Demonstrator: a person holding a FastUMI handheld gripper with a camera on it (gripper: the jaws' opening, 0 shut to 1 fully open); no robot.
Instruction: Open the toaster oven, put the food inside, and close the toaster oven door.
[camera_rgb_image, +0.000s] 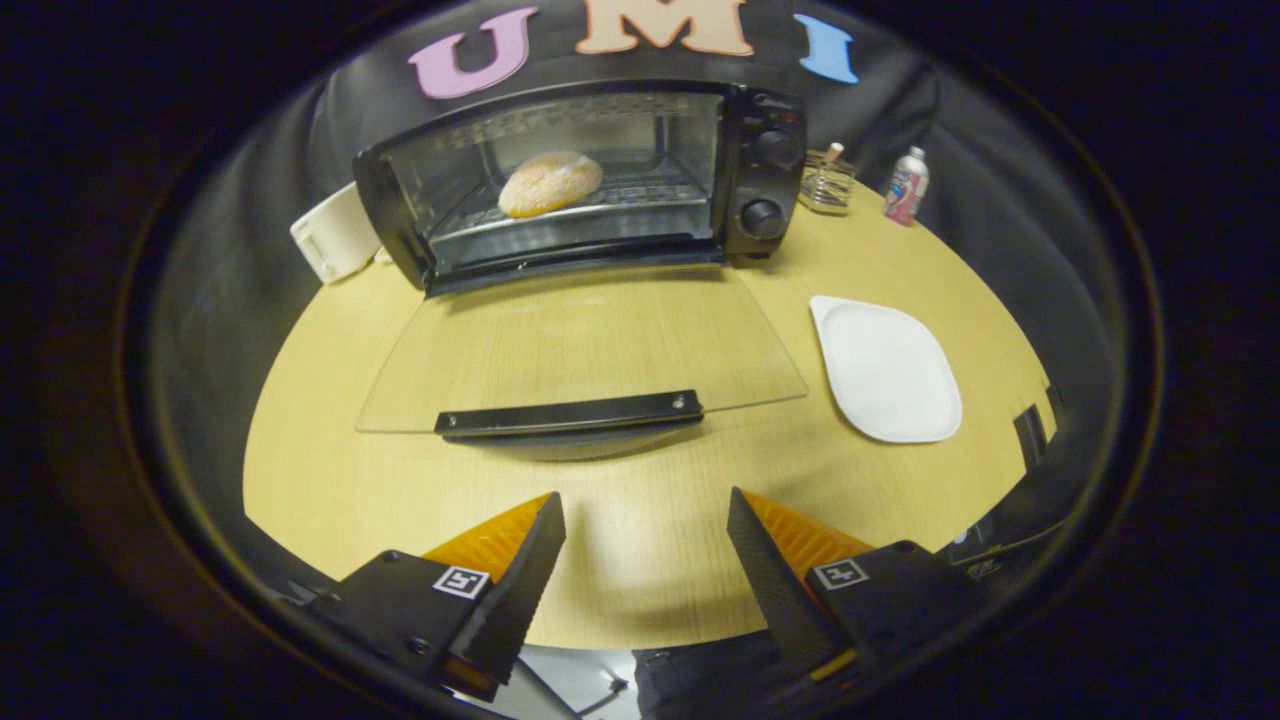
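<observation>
The black toaster oven (760, 160) stands at the back of the wooden table (320, 470). Its glass door (580, 345) is folded down flat toward me, with the black handle (568, 412) on its near edge. A round bread roll (550, 183) lies on the wire rack inside the oven. My gripper (645, 515) hovers over the table just short of the door handle, open, with nothing between its fingers.
A white plate (885, 370) with nothing on it lies to the right of the door. Beside the oven's right side stand a small glass jar (826, 182) and a small bottle (906, 187). A white object (335, 235) sits at the oven's left.
</observation>
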